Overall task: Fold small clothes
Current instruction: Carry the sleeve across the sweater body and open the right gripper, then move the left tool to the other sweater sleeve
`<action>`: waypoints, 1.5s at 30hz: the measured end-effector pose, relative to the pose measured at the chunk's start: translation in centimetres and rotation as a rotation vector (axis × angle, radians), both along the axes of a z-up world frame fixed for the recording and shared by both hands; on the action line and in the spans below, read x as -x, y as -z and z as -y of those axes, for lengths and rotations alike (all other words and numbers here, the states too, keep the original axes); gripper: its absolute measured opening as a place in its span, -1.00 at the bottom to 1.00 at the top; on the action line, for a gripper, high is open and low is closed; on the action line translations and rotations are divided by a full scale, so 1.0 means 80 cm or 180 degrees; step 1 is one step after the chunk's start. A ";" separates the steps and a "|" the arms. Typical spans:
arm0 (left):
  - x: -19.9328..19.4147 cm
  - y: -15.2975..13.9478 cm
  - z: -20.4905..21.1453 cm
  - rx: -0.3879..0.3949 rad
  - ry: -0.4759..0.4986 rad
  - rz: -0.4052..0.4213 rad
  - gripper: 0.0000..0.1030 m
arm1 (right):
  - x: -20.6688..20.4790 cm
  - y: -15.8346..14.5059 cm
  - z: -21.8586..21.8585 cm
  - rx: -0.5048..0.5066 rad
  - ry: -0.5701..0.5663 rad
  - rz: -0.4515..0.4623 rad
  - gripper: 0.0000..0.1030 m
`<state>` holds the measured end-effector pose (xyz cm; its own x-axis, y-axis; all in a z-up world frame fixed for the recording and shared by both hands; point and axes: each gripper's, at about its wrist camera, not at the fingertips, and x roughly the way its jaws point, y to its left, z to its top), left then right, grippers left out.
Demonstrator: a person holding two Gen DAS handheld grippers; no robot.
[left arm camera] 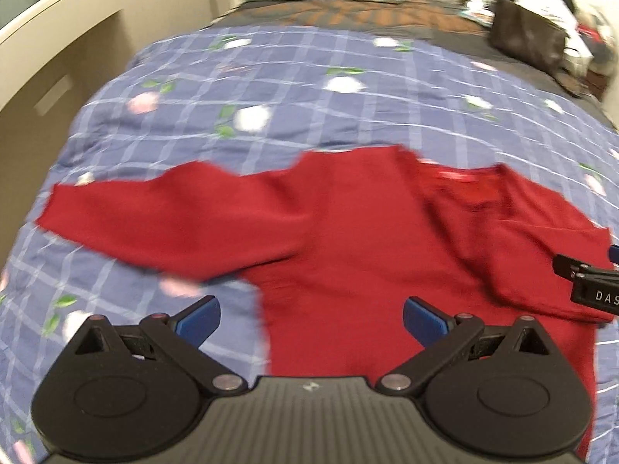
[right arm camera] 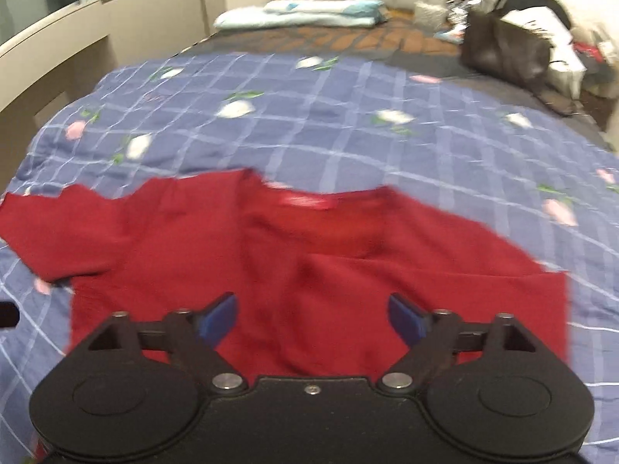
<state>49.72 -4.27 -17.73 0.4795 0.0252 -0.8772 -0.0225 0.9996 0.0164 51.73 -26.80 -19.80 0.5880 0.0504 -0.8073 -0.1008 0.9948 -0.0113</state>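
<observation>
both wrist views look, somewhat blurred, across the same bed (left arm camera: 309,89).

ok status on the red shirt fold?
Left gripper open, empty. Right gripper open, empty. Red shirt on quilt, right sleeve folded in, left sleeve out. Nothing blocking.

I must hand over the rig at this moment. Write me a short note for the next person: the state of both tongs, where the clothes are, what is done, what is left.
Left tongs: open, holding nothing, over the lower left edge of the red long-sleeved top.
Right tongs: open, holding nothing, over the lower middle of the top.
The top lies spread on the blue checked floral quilt, collar at the far side.
Done: the right sleeve is folded in across the body.
Left: the left sleeve is stretched out flat to the side; fold it in, then fold the body.
The pictures are blurred, so fine creases cannot be judged.
</observation>
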 end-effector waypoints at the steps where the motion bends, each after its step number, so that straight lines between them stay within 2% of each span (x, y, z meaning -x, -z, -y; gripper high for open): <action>1: -0.003 0.002 0.016 0.0011 0.0053 0.0020 0.99 | 0.001 0.000 0.019 0.0117 0.0068 0.0013 0.86; 4: -0.014 0.015 0.069 0.0021 0.0194 0.0060 0.99 | 0.003 0.010 0.074 0.0400 0.0309 -0.0013 0.90; 6: -0.021 0.025 0.102 0.0037 0.0213 0.0090 0.99 | -0.002 0.022 0.110 0.0475 0.0465 -0.0081 0.90; 10: -0.037 0.048 0.154 0.0015 0.0144 0.0139 0.99 | -0.017 0.043 0.163 0.0589 0.0523 -0.0148 0.91; 14: -0.051 0.070 0.180 -0.0167 -0.0041 0.0186 0.99 | -0.028 0.059 0.197 0.0626 0.0478 -0.0168 0.97; 16: -0.057 0.081 0.181 -0.0348 -0.0184 0.0176 0.99 | -0.032 0.070 0.206 0.0671 0.0433 -0.0236 0.97; 19: -0.063 0.092 0.165 -0.0538 -0.0465 0.0088 0.99 | -0.028 0.083 0.219 0.0702 0.0369 -0.0320 0.98; 26: -0.054 0.098 0.094 -0.0697 -0.1043 -0.0140 0.99 | -0.011 0.088 0.250 0.0792 0.0392 -0.0360 0.99; 31: -0.030 0.080 0.067 -0.0647 -0.1136 -0.0190 0.99 | 0.009 0.078 0.262 0.0756 0.0506 -0.0419 0.99; 35: -0.006 0.059 0.055 -0.0535 -0.1142 -0.0257 0.99 | 0.035 0.051 0.255 0.0549 0.0609 -0.0408 0.99; 38: 0.010 0.049 0.043 -0.0471 -0.1192 -0.0305 0.99 | 0.062 0.037 0.230 0.0371 0.0713 -0.0555 0.99; 41: 0.025 0.043 0.018 -0.0370 -0.1235 -0.0379 0.99 | 0.090 0.030 0.178 0.0236 0.0565 -0.0727 0.99; 45: 0.037 0.037 -0.033 -0.0462 -0.1213 -0.0386 0.99 | 0.124 0.029 0.101 0.0094 0.0396 -0.0886 0.99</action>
